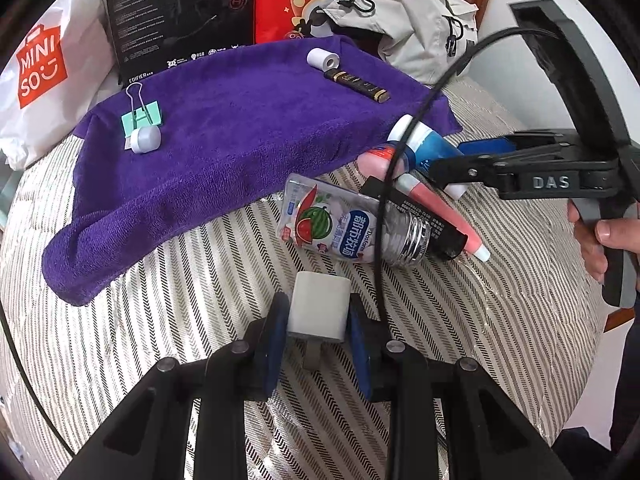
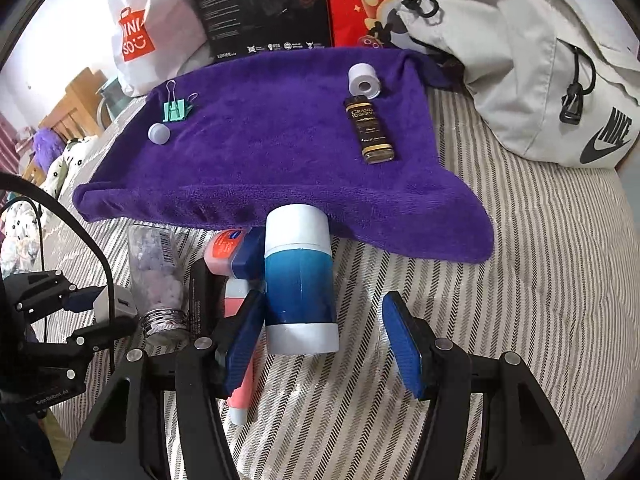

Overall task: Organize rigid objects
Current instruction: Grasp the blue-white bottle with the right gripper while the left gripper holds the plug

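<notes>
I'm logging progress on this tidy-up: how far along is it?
Done: four items sit on the purple towel: binder clip, small cap, white roll, dark bottle. In hand: left tongs grip a white block; right tongs straddle the blue-white tube, open. Left: watermelon bottle, pink tubes.

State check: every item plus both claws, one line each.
Left claw: shut on white cube, held off the bedspread.
White cube: gripped.
Right claw: open, straddling blue tube.
Blue tube: lying flat, ungripped.
Clear bottle: on its side, uncapped.
Binder clip: on purple towel, handles up.
Dark bottle: lying flat on towel.
White roll: on its side, on towel.
</notes>
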Tool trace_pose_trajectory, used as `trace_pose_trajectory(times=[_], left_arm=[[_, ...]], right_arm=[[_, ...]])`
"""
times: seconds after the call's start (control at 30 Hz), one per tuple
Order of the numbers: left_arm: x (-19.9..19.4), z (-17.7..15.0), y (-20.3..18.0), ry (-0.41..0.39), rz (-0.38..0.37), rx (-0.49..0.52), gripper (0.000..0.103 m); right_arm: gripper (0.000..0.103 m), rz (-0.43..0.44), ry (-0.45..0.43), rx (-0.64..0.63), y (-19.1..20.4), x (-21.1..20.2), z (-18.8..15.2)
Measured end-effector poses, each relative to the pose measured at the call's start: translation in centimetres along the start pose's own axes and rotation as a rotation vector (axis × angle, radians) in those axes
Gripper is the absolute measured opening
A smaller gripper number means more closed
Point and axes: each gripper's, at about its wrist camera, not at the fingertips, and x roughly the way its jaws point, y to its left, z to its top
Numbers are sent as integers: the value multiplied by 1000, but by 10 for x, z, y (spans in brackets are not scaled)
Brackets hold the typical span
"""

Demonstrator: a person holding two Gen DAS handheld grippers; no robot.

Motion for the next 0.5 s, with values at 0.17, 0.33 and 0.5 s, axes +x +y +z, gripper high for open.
trace_pose_trajectory(times=[0.17, 0.33, 0.5], left_arm=[[0, 0, 1, 0, -8, -4, 28], [0, 0, 1, -1, -3, 0, 28], [-2, -1, 3, -4, -12, -7, 28]], right_arm=[[59, -40, -8, -29, 7, 12, 6], [36, -4, -38, -87, 10, 10, 3], [36, -37, 10, -88, -2, -2, -14]])
